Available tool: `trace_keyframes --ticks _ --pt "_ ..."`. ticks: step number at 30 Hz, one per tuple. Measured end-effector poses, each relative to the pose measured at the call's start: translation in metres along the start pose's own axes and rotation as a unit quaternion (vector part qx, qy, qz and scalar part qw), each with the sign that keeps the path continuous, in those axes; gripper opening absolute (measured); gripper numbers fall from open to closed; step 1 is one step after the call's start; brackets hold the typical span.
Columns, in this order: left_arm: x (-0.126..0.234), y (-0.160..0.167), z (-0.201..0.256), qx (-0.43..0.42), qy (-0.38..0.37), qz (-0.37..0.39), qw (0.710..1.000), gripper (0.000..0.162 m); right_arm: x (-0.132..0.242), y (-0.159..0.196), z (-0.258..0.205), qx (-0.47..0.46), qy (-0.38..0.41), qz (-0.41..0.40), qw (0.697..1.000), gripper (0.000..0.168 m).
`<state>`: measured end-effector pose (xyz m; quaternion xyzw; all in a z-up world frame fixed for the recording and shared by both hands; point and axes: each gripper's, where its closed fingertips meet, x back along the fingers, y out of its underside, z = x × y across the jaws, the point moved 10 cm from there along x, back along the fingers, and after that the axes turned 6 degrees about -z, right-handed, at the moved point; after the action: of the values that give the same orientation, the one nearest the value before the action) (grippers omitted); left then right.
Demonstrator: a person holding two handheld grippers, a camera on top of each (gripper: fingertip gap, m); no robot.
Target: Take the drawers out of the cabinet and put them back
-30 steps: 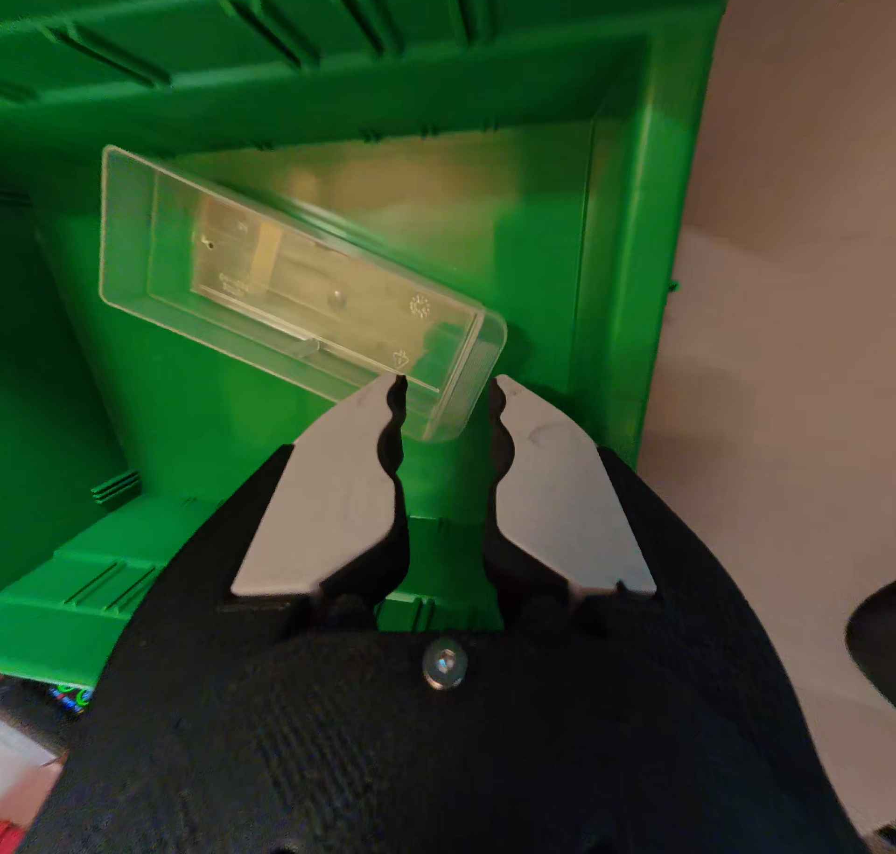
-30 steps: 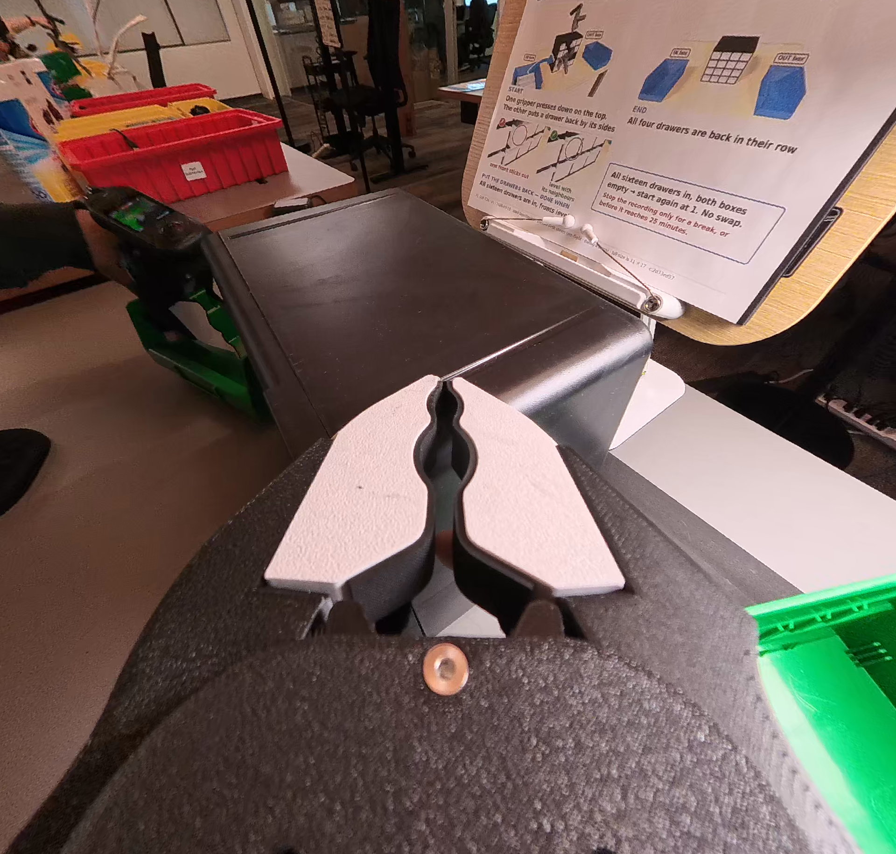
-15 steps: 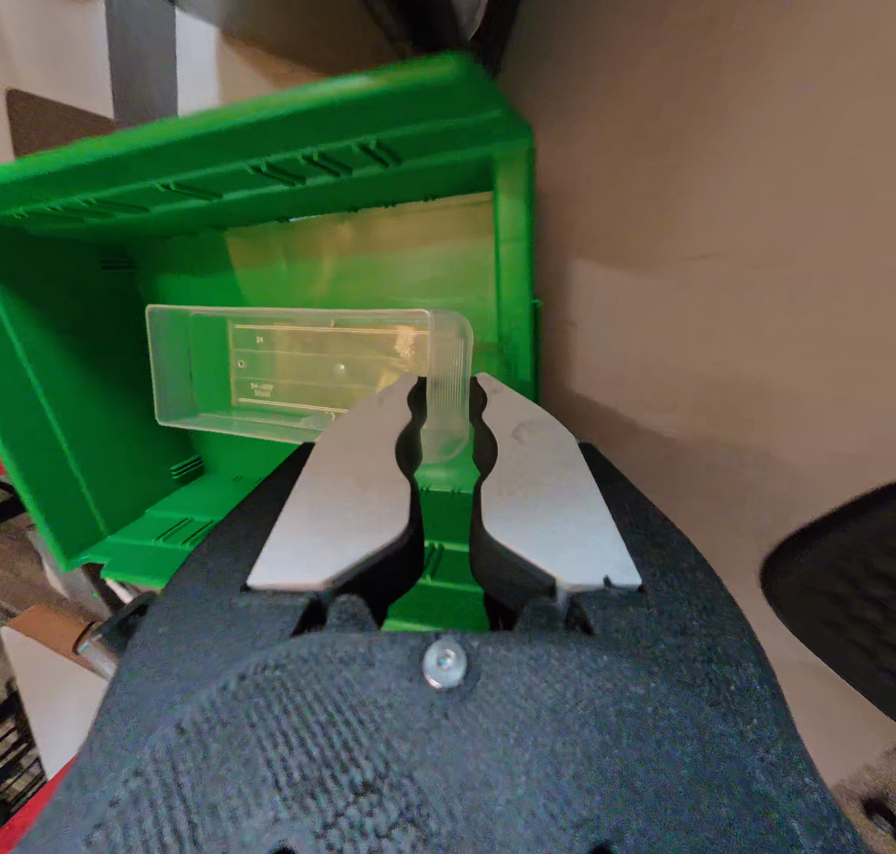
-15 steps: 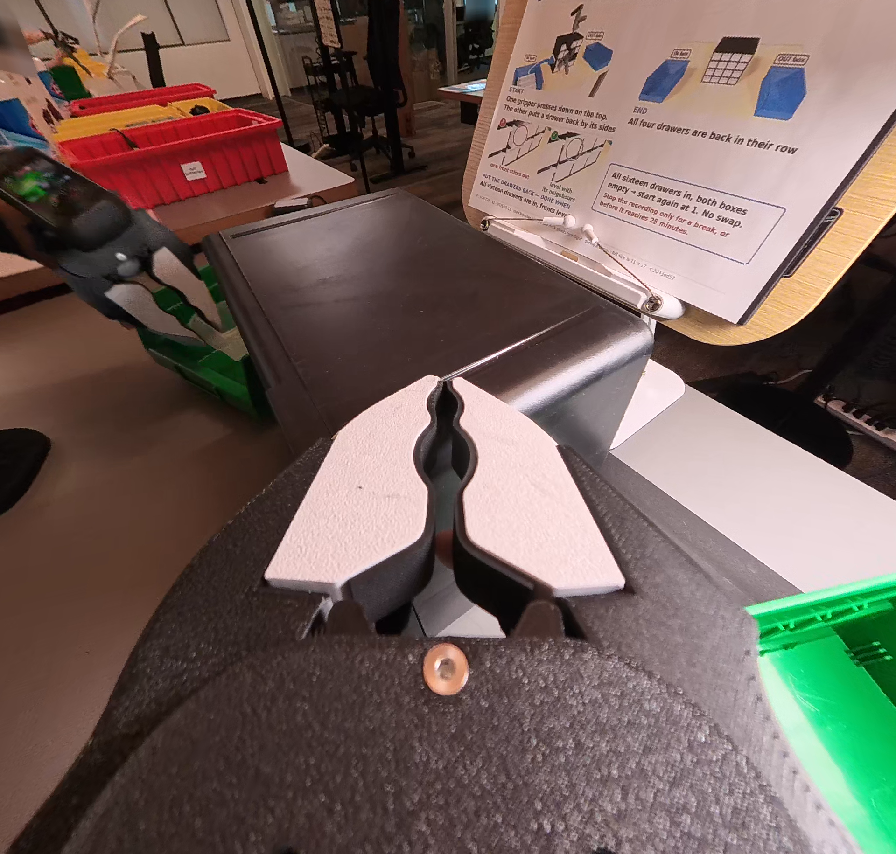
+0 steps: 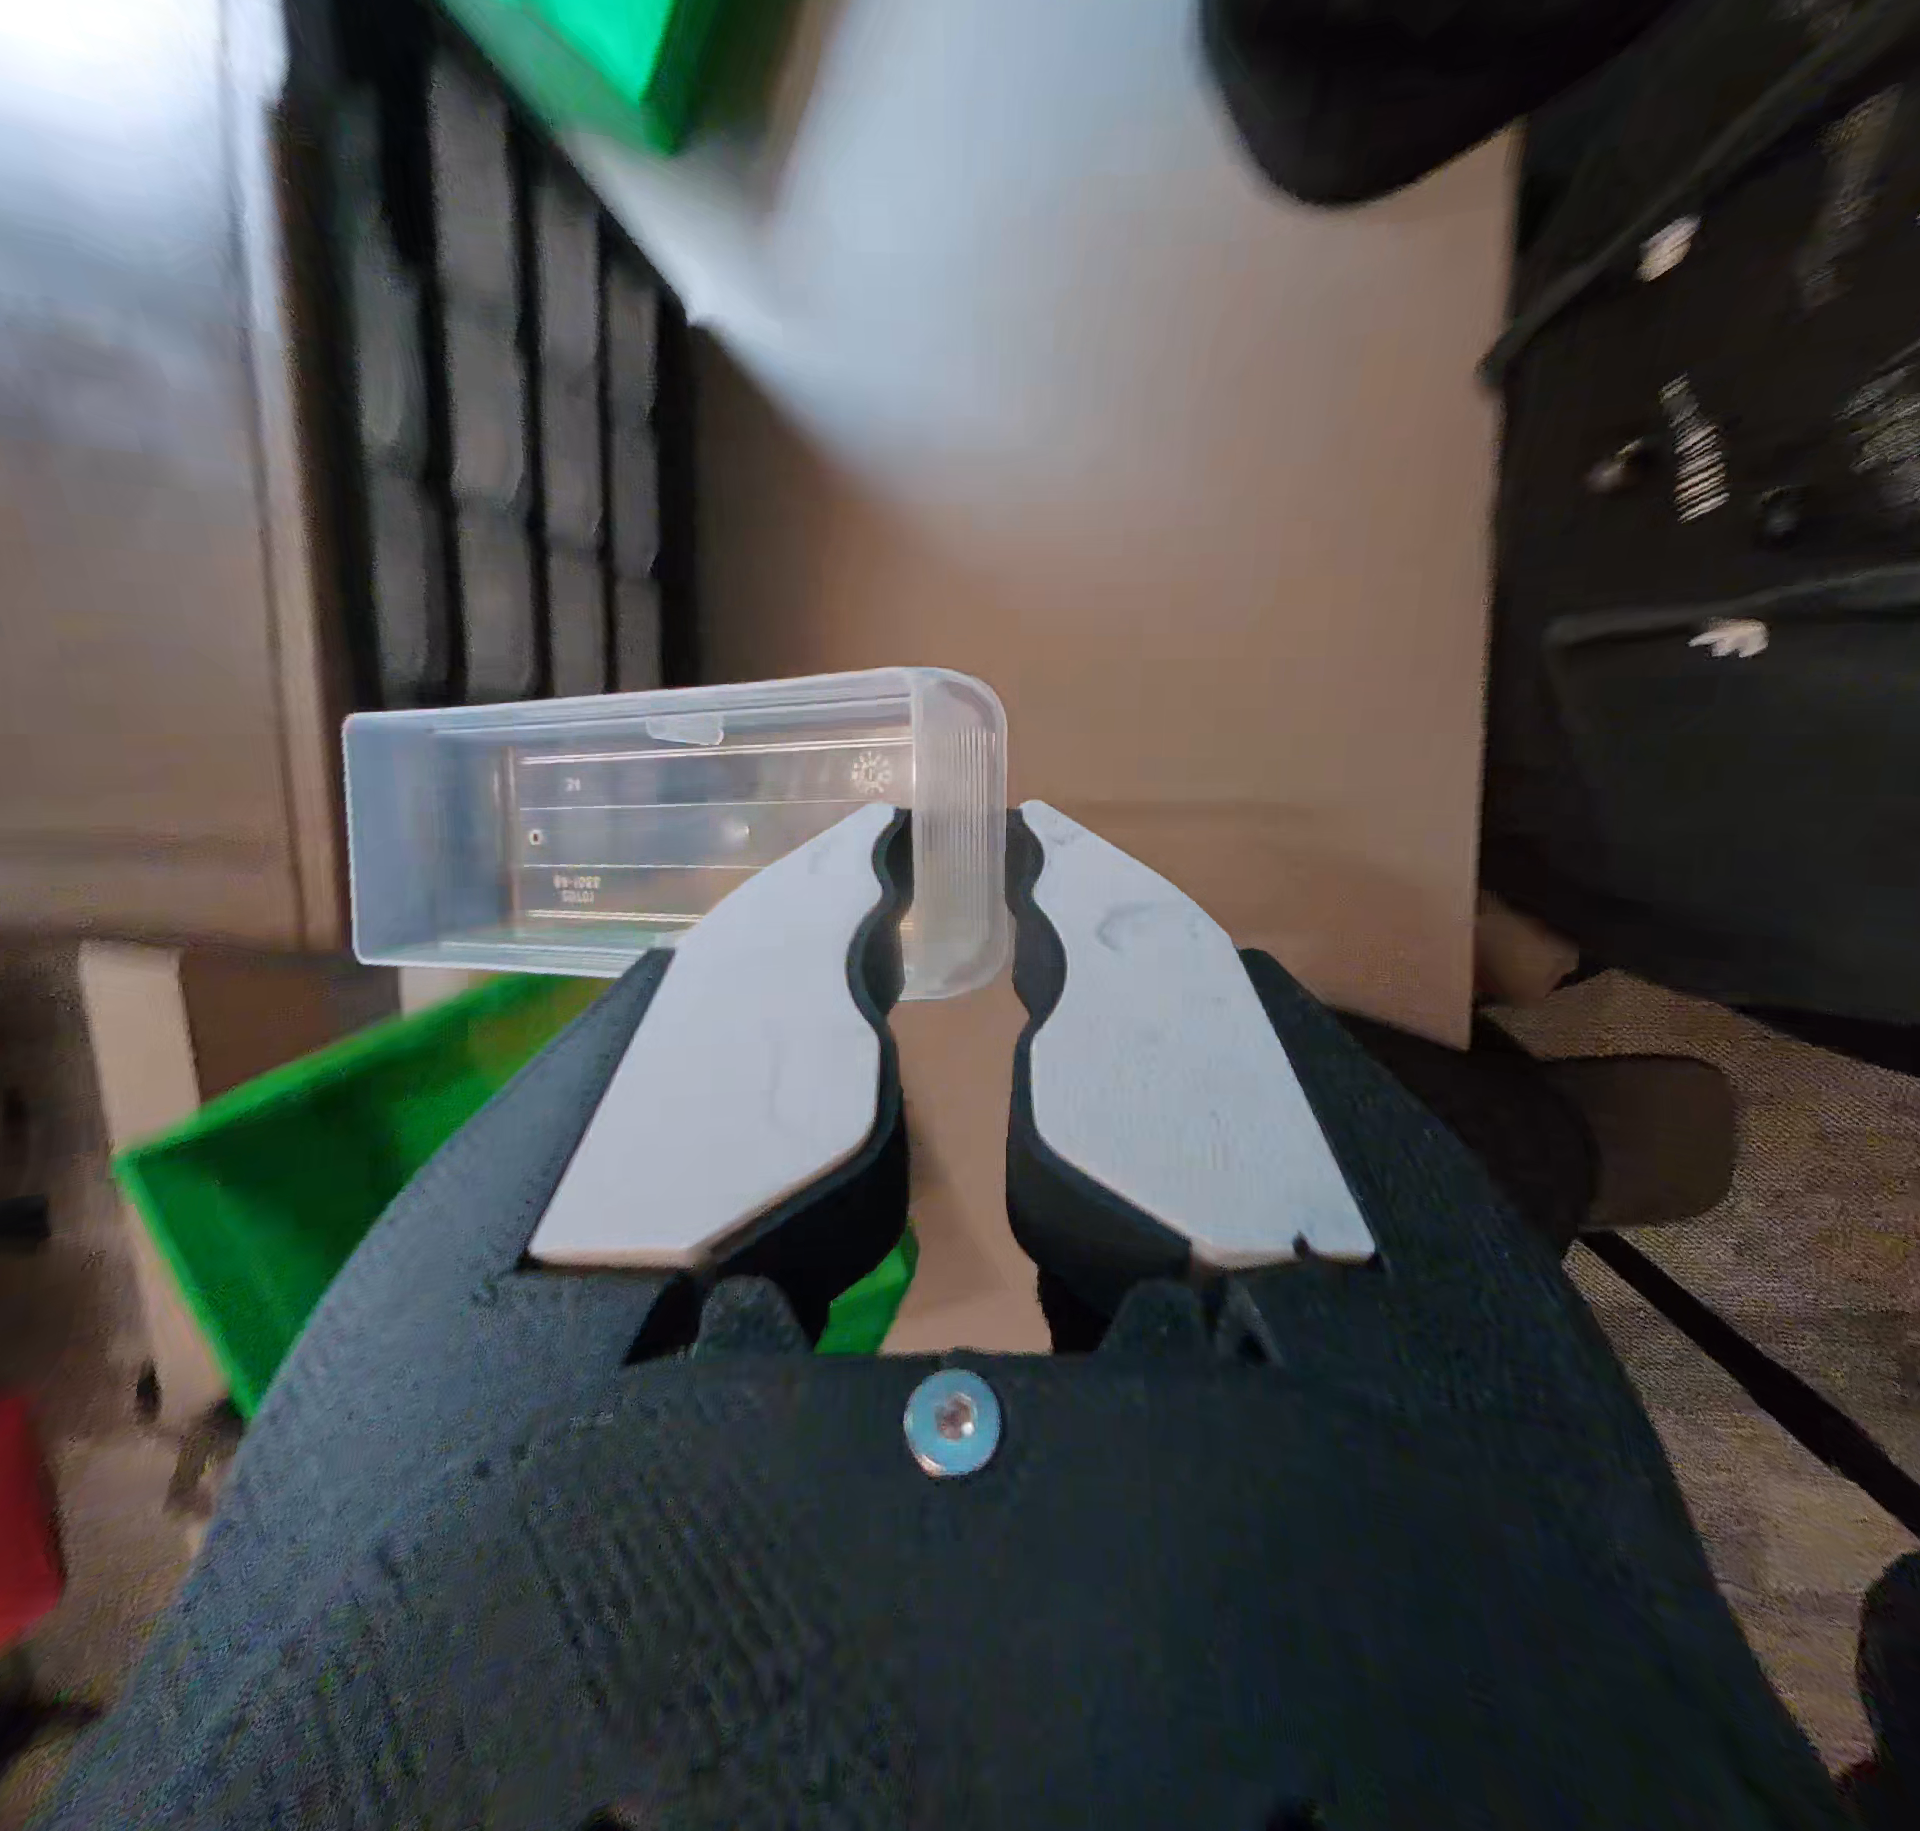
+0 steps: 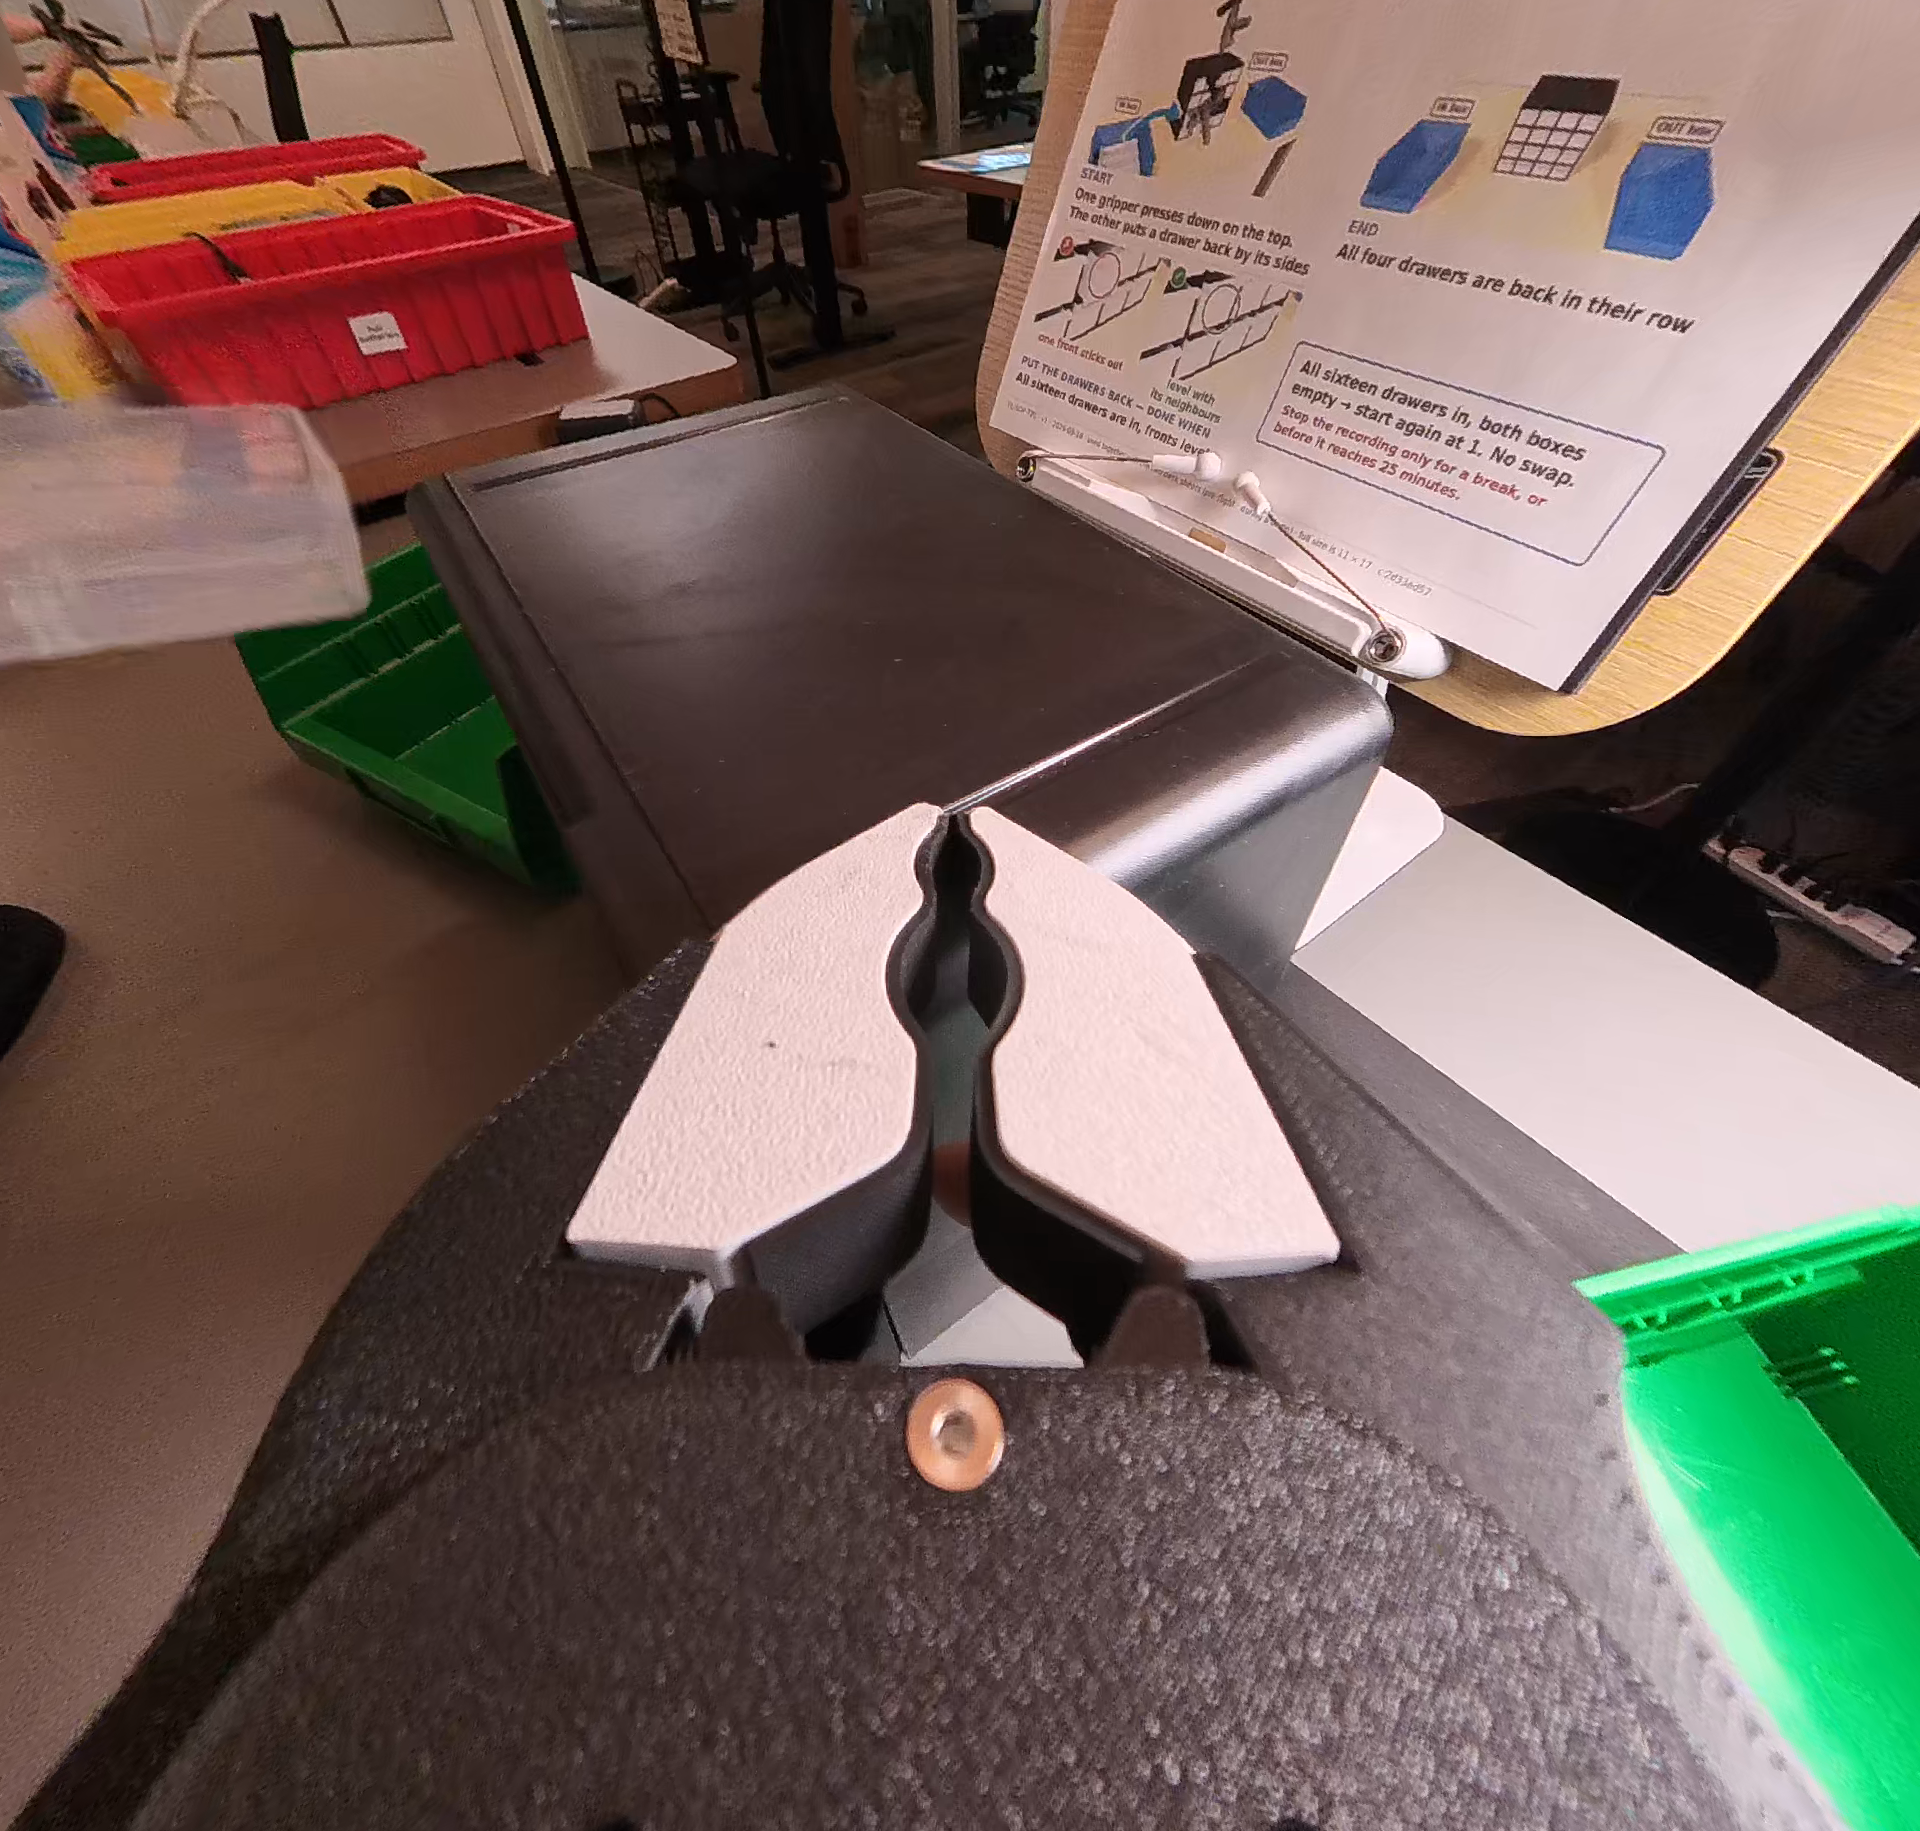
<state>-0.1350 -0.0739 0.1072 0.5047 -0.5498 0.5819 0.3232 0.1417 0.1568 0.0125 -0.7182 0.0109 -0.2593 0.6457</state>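
Observation:
My left gripper [image 5: 956,825] is shut on the ribbed front end of a clear plastic drawer [image 5: 644,825], held in the air with its open side facing the camera. Behind it, blurred, is the black cabinet [image 5: 499,399] with its grid of drawer fronts. In the right wrist view the same drawer [image 6: 156,524] shows blurred at the left edge, above the table. My right gripper [image 6: 951,825] is shut and empty, its tips resting on the near end of the cabinet's black top [image 6: 831,597].
A green bin [image 6: 416,711] sits left of the cabinet and also shows in the left wrist view [image 5: 291,1189]. A second green bin [image 6: 1787,1449] is at lower right. An instruction sheet on a wooden board [image 6: 1455,254] stands behind the cabinet. Red trays [image 6: 343,295] lie far left.
My left gripper closed on the drawer in the green bin, lifted it out and swung towards the cabinet front. My right gripper has stayed shut on the cabinet top.

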Motion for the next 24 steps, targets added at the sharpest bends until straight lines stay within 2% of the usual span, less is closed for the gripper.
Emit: trace_keyframes --ticks 1,7,11,16,24 --pt "-0.005 -0.013 0.003 -0.018 0.017 0.016 1.000 0.017 0.000 0.000 0.000 0.000 0.000 0.000 1.000 0.000" --pt "-0.053 -0.082 0.000 -0.075 0.098 0.063 0.990 0.017 0.000 0.000 0.000 -0.003 0.000 0.000 1.000 0.000" --pt "-0.070 -0.115 -0.015 -0.070 0.106 0.077 0.989 0.017 0.000 -0.001 0.000 0.001 0.001 -0.003 1.000 0.000" --pt "-0.079 -0.136 -0.031 -0.060 0.080 0.081 0.992 0.017 0.000 -0.002 -0.001 0.008 0.007 -0.008 1.000 0.000" --pt "-0.090 -0.150 -0.039 -0.055 0.041 0.075 0.995 0.017 0.000 -0.002 -0.002 0.012 0.010 -0.011 1.000 0.000"
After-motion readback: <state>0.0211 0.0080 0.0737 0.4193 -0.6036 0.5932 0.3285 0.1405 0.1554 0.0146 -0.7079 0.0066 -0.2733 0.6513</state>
